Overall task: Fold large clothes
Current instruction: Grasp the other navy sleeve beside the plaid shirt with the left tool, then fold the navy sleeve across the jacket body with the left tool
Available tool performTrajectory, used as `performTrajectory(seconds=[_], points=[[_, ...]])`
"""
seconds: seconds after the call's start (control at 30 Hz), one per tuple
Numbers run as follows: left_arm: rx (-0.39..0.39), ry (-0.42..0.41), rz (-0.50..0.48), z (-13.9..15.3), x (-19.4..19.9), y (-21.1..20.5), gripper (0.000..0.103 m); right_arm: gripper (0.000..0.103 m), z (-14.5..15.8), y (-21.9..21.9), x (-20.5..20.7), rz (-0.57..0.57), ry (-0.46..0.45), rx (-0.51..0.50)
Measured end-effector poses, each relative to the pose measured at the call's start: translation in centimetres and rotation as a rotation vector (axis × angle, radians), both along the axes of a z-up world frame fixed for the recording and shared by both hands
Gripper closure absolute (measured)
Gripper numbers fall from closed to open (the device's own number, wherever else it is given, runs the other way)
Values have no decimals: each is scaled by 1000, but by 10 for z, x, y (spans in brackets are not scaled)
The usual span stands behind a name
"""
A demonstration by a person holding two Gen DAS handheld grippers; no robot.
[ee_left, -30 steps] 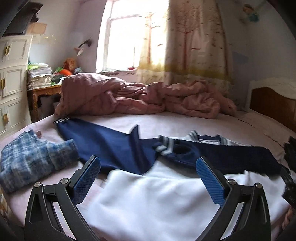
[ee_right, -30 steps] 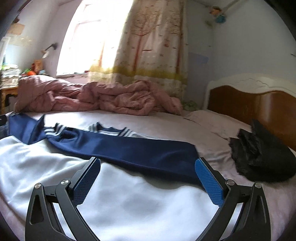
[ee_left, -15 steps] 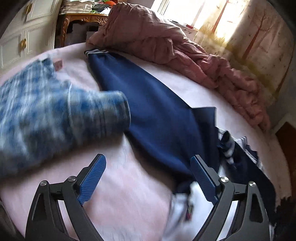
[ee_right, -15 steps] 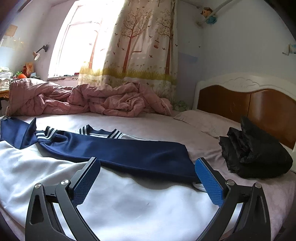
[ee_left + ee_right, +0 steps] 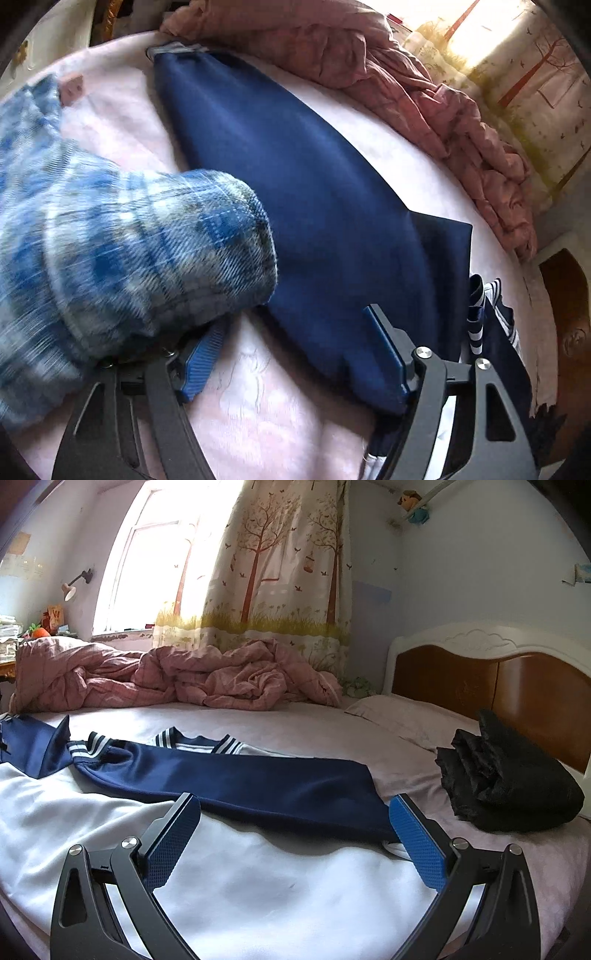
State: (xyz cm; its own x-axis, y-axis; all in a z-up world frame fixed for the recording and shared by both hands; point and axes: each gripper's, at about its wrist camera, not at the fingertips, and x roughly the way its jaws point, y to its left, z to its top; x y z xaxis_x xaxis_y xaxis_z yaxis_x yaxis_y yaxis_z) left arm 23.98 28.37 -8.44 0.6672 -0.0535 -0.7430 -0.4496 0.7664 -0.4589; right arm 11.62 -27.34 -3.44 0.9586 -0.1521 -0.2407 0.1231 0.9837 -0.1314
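Fingers of the left gripper (image 5: pixel 295 354) and right gripper (image 5: pixel 295 834) spread wide, empty, over the navy-and-white top (image 5: pixel 258 779) on the bed (image 5: pixel 314 731).

Readable text: a single letter "W" on the small orange-brown box (image 5: pixel 55 616) by the window sill, far left in the right wrist view. Paper sheets (image 5: pixel 21 559) taped on the wall there: print too small to read. Left wrist view: no legible text.

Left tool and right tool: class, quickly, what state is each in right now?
Left tool: open, holding nothing, over the navy sleeve.
Right tool: open, holding nothing, above the white garment.
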Motion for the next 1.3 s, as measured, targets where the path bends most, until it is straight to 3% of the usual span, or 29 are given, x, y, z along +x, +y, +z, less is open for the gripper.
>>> performTrajectory(seconds=[0.07,0.13,0.17,0.2,0.23,0.27,0.33,0.43,0.5,0.57,0.63,0.73,0.8,0.83,0.87,0.9,0.93,1.03,1.13,1.23,1.3], points=[[-48,-34,21,-3,-1,9,31,0,-1,0,2,1,12,-1],[-48,-52,16,-3,6,14,35,0,-1,0,3,2,20,0],[-11,-43,25,-3,11,14,54,0,-2,-1,3,1,21,3],[41,-30,43,-2,12,13,67,0,-2,-2,3,1,21,7],[70,-34,41,-1,13,9,97,0,-2,-3,2,-1,22,12],[53,-66,2,0,13,4,101,0,-2,-3,4,-1,23,15],[34,-211,-68,20,4,-12,101,0,-2,-5,5,0,26,23],[177,-397,-152,69,-20,-55,101,0,-1,-6,8,-1,34,31],[188,-504,-275,99,-36,-93,101,0,-2,-5,9,1,42,26],[196,-556,-398,115,-47,-137,101,0,-2,-3,10,4,46,18],[222,-533,-512,115,-50,-188,101,0,-3,-2,9,5,44,12],[184,-419,-609,83,-38,-239,100,0,-3,-1,9,3,45,13],[222,-333,-640,57,-27,-262,99,0,-3,-2,9,6,44,14],[251,-281,-641,45,-23,-269,90,0,-3,-2,9,7,43,14],[264,-249,-639,38,-22,-271,70,0,-3,-2,8,8,41,15],[269,-234,-626,34,-25,-270,60,0,-2,-2,8,8,40,15],[266,-254,-607,36,-33,-265,49,0,-2,-2,8,9,38,16],[297,-326,-541,62,-53,-244,36,0,-2,0,8,15,42,14],[286,-399,-383,85,-64,-196,27,0,-2,1,9,18,48,10],[290,-366,-223,90,-53,-142,25,0,-2,2,8,16,48,9],[253,-276,-149,75,-37,-105,25,0,-2,3,8,16,46,9]])
